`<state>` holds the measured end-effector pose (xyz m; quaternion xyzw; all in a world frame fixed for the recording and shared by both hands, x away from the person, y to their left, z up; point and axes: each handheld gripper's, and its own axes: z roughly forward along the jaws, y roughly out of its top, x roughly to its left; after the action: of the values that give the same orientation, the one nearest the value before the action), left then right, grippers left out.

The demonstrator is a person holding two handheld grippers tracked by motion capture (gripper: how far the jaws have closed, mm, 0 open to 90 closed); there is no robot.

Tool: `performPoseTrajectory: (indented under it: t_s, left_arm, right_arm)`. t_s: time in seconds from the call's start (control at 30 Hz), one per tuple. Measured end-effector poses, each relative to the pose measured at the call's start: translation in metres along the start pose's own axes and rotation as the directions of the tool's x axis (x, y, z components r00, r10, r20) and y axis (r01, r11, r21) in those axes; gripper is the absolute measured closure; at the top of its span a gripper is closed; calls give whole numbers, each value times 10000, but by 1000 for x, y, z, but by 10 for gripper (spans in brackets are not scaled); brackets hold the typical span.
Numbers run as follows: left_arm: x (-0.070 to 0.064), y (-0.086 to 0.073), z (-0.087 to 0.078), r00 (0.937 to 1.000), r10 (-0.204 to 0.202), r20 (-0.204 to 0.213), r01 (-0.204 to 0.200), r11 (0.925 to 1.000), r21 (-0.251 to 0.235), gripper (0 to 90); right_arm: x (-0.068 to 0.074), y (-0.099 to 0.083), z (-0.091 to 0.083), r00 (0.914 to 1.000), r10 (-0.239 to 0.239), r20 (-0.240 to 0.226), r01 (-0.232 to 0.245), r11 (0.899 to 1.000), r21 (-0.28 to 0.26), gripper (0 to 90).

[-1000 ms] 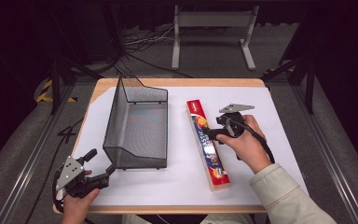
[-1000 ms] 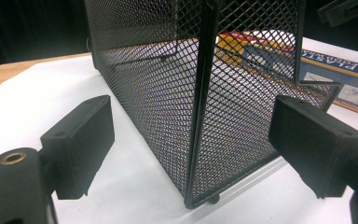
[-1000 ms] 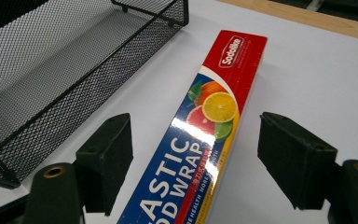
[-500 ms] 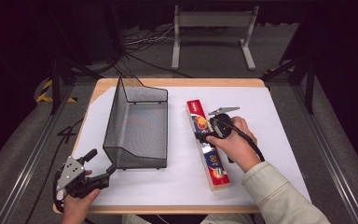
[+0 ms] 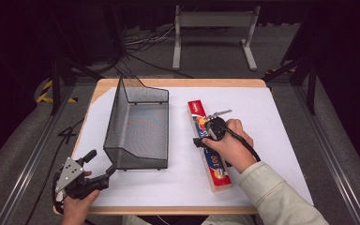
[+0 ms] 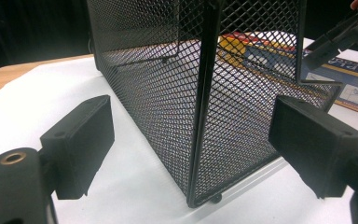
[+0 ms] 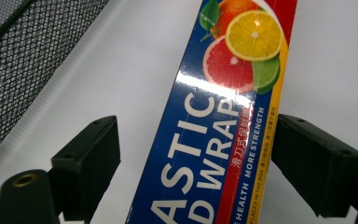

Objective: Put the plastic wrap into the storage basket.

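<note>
Wooden table under a white sheet, wood bare along the far edge and at the near corners. All around, a dark room: grey floor, black cables at 11 o'clock beyond the table, a pale metal stand at 12 o'clock, dark frame rails down both sides, yellow-and-black tape at 9 o'clock. On the sheet, left of centre, a black mesh basket, tall wall on its left side. Just right of centre, lying flat and long toward 12 o'clock, the plastic wrap box, citrus print near its far end. Over its middle, the right gripper, jaws wide, one on each side of the box, not touching. At 7 o'clock, off the table's near corner, the left gripper, jaws wide, aimed at the basket's near corner.
</note>
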<state>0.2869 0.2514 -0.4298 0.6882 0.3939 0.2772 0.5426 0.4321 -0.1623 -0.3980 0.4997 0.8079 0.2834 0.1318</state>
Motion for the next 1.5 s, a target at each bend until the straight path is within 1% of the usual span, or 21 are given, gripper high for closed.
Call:
performPoseTrajectory:
  t_s: [0.07, 0.13, 0.2, 0.33, 0.5, 0.6, 0.67, 0.7, 0.73, 0.77, 0.93, 1.03, 1.13, 1.2, 1.4, 1.5]
  left_arm:
    - [0, 0, 0, 10000, -12, -25, 12, 10000, 18, 151]
    - [0, 0, 0, 10000, -40, -50, 41, 10000, 41, 151]
    - [1, 0, 0, 9999, -93, -52, 93, 9999, 51, 151]
    - [1, -1, 0, 9999, -130, -11, 130, 9999, 79, 151]
    - [1, -1, 1, 9999, -151, 82, 151, 9999, 84, 150]
    - [2, -1, 0, 9997, -202, 100, 201, 9998, 73, 149]
    - [2, -1, 1, 9998, -181, 86, 180, 9998, 87, 149]
    - [2, -1, 1, 9998, -179, 83, 179, 9998, 80, 149]
    - [2, -1, 1, 9998, -187, 92, 187, 9998, 77, 149]
    - [2, -1, 1, 9998, -187, 92, 187, 9998, 77, 149]
    - [3, -2, 0, 9996, -254, 90, 253, 9997, 74, 149]
    - [3, -2, -1, 9996, -278, 50, 278, 9996, 51, 149]
    - [4, -2, -1, 9996, -291, 40, 291, 9996, 32, 149]
    - [3, -2, 0, 9996, -283, 51, 283, 9996, 53, 149]
    - [3, -1, -1, 9996, -277, 23, 277, 9996, 14, 150]
    - [3, -1, -1, 9996, -265, 8, 265, 9996, 2, 149]
  right_arm:
    - [0, -1, 2, 10000, 39, 82, -40, 9999, 147, 166]
    - [0, -2, 4, 9994, 219, 256, -228, 9991, 363, 166]
    - [1, -3, 6, 9989, 387, 277, -402, 9975, 584, 167]
    - [3, -4, 10, 9988, 355, 333, -378, 9967, 715, 166]
    - [2, -5, 15, 9984, 339, 458, -387, 9933, 1092, 168]
    - [1, -6, 18, 9977, 421, 529, -488, 9898, 1335, 195]
    - [1, -7, 20, 9969, 547, 560, -630, 9852, 1591, 223]
    - [1, -7, 20, 9966, 640, 509, -719, 9825, 1717, 257]
    - [1, -6, 20, 9960, 727, 512, -808, 9805, 1790, 279]
    - [1, -6, 20, 9960, 727, 512, -808, 9805, 1790, 279]
    - [5, -4, 18, 9878, 1164, 1035, -1362, 9679, 2112, 338]
    - [8, -2, 18, 9821, 1307, 1355, -1589, 9616, 2237, 365]
    - [7, 0, 16, 9798, 1396, 1433, -1708, 9567, 2356, 397]
    - [6, 2, 15, 9775, 1596, 1380, -1899, 9506, 2457, 404]
    - [6, 3, 15, 9749, 1696, 1444, -2009, 9497, 2404, 413]
    - [3, 4, 14, 9742, 1723, 1455, -2032, 9504, 2354, 416]
